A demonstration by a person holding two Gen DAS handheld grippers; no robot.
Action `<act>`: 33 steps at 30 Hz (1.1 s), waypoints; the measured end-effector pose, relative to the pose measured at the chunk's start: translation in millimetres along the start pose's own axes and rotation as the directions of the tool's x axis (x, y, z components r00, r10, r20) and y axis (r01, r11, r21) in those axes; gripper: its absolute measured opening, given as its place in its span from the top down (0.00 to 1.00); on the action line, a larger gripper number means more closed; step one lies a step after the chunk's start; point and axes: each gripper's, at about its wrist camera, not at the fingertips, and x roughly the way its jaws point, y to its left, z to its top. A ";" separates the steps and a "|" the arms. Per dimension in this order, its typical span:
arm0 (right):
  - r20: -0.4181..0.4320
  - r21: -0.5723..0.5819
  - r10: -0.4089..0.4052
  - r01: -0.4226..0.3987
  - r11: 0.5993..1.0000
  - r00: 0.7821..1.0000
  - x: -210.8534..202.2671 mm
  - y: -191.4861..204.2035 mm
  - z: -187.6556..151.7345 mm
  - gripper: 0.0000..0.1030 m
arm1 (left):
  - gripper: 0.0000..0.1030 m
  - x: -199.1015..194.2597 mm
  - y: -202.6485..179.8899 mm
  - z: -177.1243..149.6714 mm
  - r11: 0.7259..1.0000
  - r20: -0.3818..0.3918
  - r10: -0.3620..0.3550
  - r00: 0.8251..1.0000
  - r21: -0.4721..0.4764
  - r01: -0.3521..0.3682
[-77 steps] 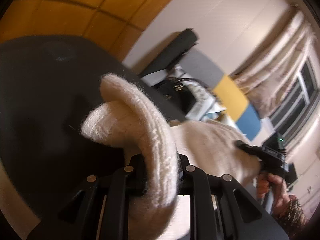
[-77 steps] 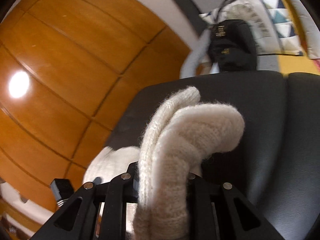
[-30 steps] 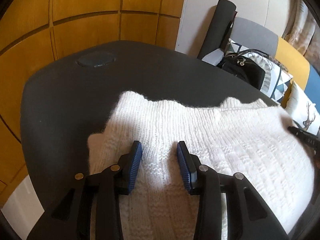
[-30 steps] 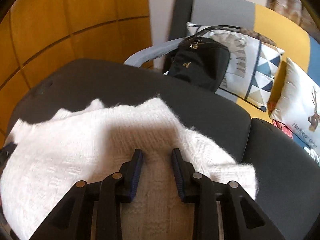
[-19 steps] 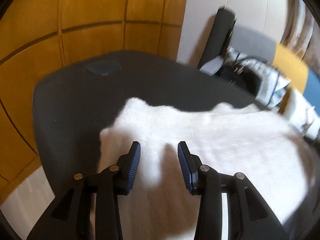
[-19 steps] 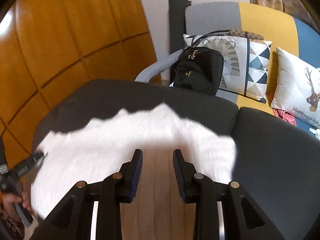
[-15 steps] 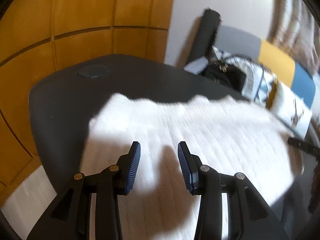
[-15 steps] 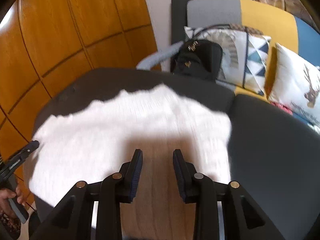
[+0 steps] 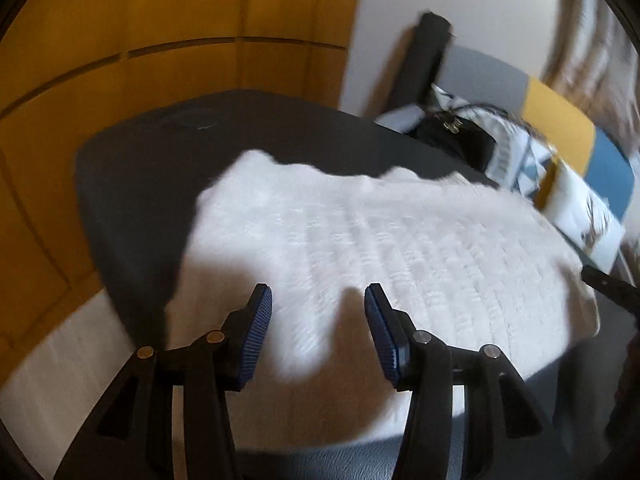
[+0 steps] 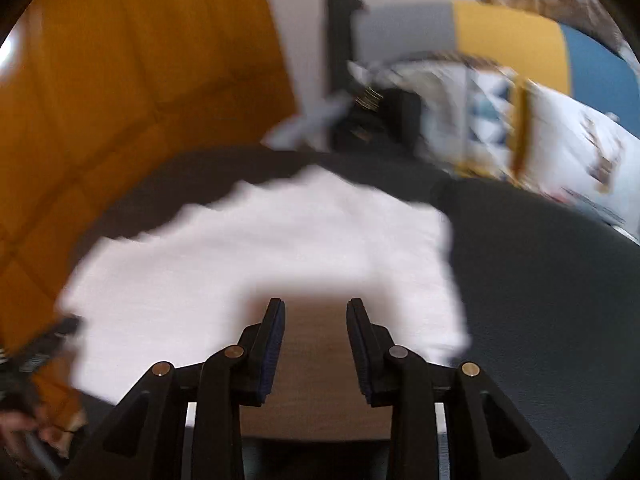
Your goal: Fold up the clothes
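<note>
Left wrist view, near to far: left gripper point(image 9: 318, 328), blue pads spread, nothing between them; white knit sweater point(image 9: 380, 248) lying flat at 12 o'clock on the dark seat cushion point(image 9: 132, 184), long axis running 9 to 3 o'clock, far edge ragged; right gripper's tip at 3 o'clock by the sweater's right end; black bag point(image 9: 452, 140) at 1 o'clock. Right wrist view: right gripper point(image 10: 316, 334), pads likewise apart and empty, over the sweater's near edge. Each gripper is nearer its own end. Image blurred; whether the sweater is already folded cannot be told.
</note>
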 end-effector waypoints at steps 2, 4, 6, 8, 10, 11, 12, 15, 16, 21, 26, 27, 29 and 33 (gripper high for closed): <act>-0.023 -0.109 0.026 -0.028 0.994 0.999 0.3 30.2 -2.7 0.69 | 0.49 7.4 -0.5 -5.6 0.999 -0.036 0.024 0.999 0.036 -0.023; -0.061 -0.218 0.040 -0.052 0.975 0.997 4.5 58.6 -8.4 0.69 | 0.48 9.3 -5.4 -9.6 0.995 -0.039 0.047 0.998 0.085 -0.043; -0.108 -0.303 -0.019 -0.014 0.953 0.994 18.0 75.1 -21.7 0.69 | 0.40 11.4 -11.8 -13.6 0.989 -0.049 0.075 0.996 0.135 -0.068; -0.123 -0.324 -0.082 0.038 0.945 0.989 30.4 76.6 -40.0 0.67 | 0.38 13.6 -17.0 -16.3 0.981 -0.054 0.106 0.993 0.168 -0.096; -0.096 -0.309 -0.083 0.050 0.950 0.992 31.3 74.3 -49.0 0.66 | 0.37 15.0 -20.1 -17.6 0.976 -0.052 0.125 0.991 0.184 -0.114; -0.098 -0.304 -0.080 0.047 0.951 0.992 31.2 73.7 -49.3 0.66 | 0.36 15.3 -20.8 -17.9 0.975 -0.051 0.130 0.990 0.187 -0.118; -0.100 -0.300 -0.077 0.044 0.953 0.992 31.1 73.1 -49.7 0.66 | 0.36 14.2 -20.4 -17.8 0.976 -0.049 0.129 0.990 0.184 -0.118; -0.111 -0.237 -0.027 0.000 0.971 0.993 23.2 64.1 -42.9 0.66 | 0.36 10.3 -18.7 -17.5 0.979 -0.042 0.124 0.991 0.170 -0.115; -0.095 -0.211 -0.015 -0.005 0.978 0.995 15.8 62.1 -40.0 0.66 | 0.36 6.5 -16.2 -17.5 0.983 -0.033 0.113 0.993 0.147 -0.107; -0.082 -0.147 -0.142 0.128 0.981 0.987 7.1 38.6 -37.1 0.63 | 0.26 8.3 -6.2 -23.3 0.993 -0.077 0.109 0.991 0.058 -0.105; -0.119 0.002 -0.066 0.066 0.998 0.991 10.3 9.6 -49.7 0.58 | 0.25 9.4 -23.5 -24.9 0.973 -0.060 0.197 0.979 0.133 -0.188; -0.108 0.025 -0.078 0.082 0.996 0.991 2.5 10.6 -51.1 0.58 | 0.24 8.6 -24.2 -24.8 0.972 -0.058 0.203 0.977 0.132 -0.194; -0.112 0.004 -0.044 0.045 0.999 0.993 -8.9 24.5 -57.1 0.58 | 0.24 2.6 -25.4 -25.5 0.977 -0.062 0.195 0.979 0.102 -0.188; -0.133 -0.071 0.000 -0.010 0.997 0.991 -28.3 52.5 -72.2 0.58 | 0.24 -23.7 -42.6 -30.9 0.986 -0.046 0.148 0.988 0.087 -0.143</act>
